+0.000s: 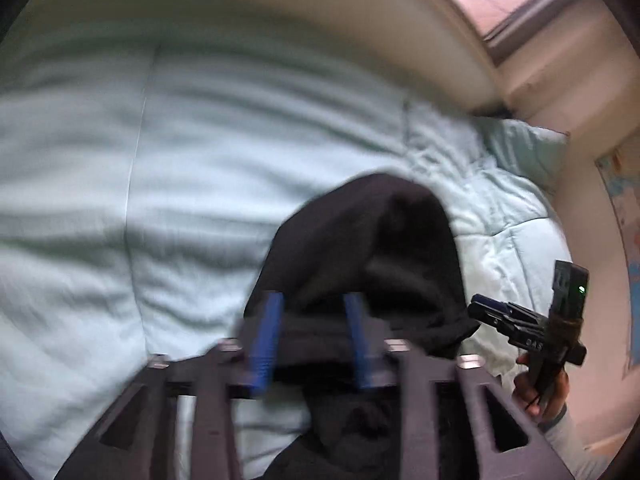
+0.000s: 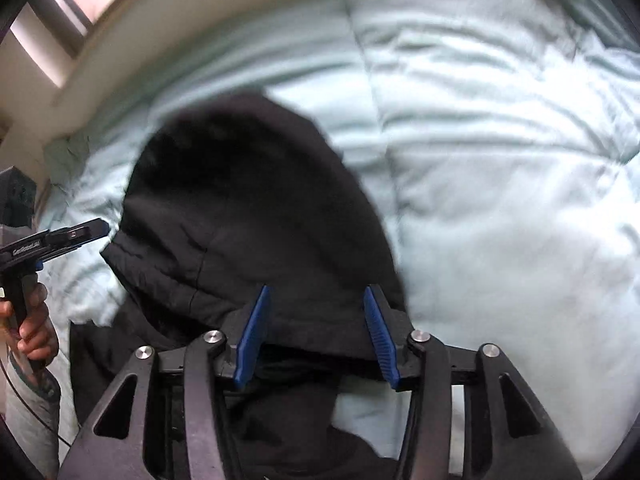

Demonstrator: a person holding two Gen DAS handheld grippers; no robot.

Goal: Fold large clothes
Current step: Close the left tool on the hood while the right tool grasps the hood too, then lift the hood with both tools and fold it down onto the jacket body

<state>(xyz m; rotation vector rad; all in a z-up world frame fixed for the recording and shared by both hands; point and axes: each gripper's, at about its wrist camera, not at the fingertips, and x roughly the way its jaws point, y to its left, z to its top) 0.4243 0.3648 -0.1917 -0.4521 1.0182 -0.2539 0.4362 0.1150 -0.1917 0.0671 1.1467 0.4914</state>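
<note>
**A:** Where does the garment lie?

**B:** The black garment [image 2: 256, 208] rests on the bed, on the pale green quilt [image 2: 500, 160]. In the right wrist view it fills the middle and runs to 6 o'clock under the tool. Its upper end is rounded, towards 11 o'clock. In the left wrist view it lies from the centre to 6 o'clock.

**A:** Condition of the left claw?

**B:** The left claw [image 1: 312, 312] stands part open. Its blue pads [image 1: 266, 344] are spread apart above the dark cloth. The view is blurred, so I cannot tell whether a pad touches the fabric. No fold is pinched between them.

**A:** And the right claw?

**B:** The right claw [image 2: 316, 304] also stands part open. The blue pads [image 2: 252, 340] flank a hem of the garment. The cloth spans the gap but is not clamped.

**A:** Positions relative to each other?

**B:** From the left camera, the right tool shows at 4 o'clock, just beside the garment's edge, held by a hand [image 1: 540, 392] in a pale sleeve. From the right camera, the left tool shows at 9 o'clock, its tip near the cloth's left edge.

**A:** Surroundings?

**B:** A cream headboard or wall edge [image 1: 360, 28] curves at 12 o'clock. A window [image 2: 60, 12] sits at 10 o'clock in the right view.
</note>
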